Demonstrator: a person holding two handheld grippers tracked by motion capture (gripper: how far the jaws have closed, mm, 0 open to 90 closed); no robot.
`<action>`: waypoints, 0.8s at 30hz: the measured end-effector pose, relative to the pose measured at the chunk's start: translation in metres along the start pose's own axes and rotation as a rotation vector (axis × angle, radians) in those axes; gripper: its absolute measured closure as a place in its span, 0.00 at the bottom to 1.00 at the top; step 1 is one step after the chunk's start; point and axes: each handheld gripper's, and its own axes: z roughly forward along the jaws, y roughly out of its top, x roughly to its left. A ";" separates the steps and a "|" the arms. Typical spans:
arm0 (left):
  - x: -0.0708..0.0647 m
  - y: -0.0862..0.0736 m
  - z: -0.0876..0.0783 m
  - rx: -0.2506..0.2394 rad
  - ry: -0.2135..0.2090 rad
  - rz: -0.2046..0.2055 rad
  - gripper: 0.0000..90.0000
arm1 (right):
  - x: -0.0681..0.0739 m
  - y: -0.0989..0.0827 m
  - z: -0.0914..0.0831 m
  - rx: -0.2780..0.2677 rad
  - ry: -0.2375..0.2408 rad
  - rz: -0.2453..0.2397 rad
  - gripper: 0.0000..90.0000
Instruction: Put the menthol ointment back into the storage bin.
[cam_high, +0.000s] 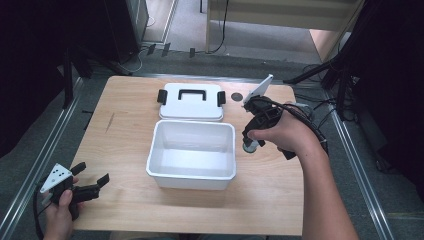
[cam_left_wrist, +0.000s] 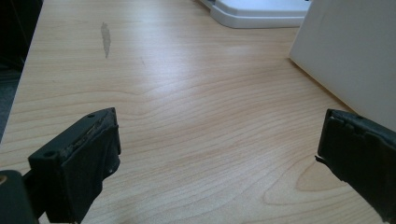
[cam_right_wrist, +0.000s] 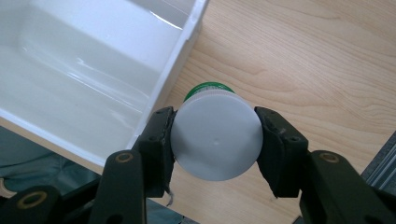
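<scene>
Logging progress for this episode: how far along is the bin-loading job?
Done: the lid is off and lies flat behind the white bin, which is open with nothing inside. In hand: the right gripper has its jaws closed on a white-capped bottle beside the bin, outside it. The left gripper is open over bare table. Left, probably: bottle into the bin, lid back on.

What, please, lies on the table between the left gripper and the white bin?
Nothing: in the left gripper view, bare wooden table runs from the open left gripper to the white bin; the high view agrees.
</scene>
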 end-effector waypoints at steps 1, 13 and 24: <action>0.000 0.000 0.000 -0.001 0.000 0.001 0.00 | 0.002 0.001 -0.001 -0.007 -0.001 -0.007 0.57; 0.000 0.000 0.000 0.002 -0.002 0.005 0.00 | 0.027 0.014 0.000 0.008 -0.003 -0.056 0.57; -0.001 0.000 0.000 0.002 -0.004 0.006 0.00 | 0.047 0.023 0.002 0.019 0.015 -0.099 0.57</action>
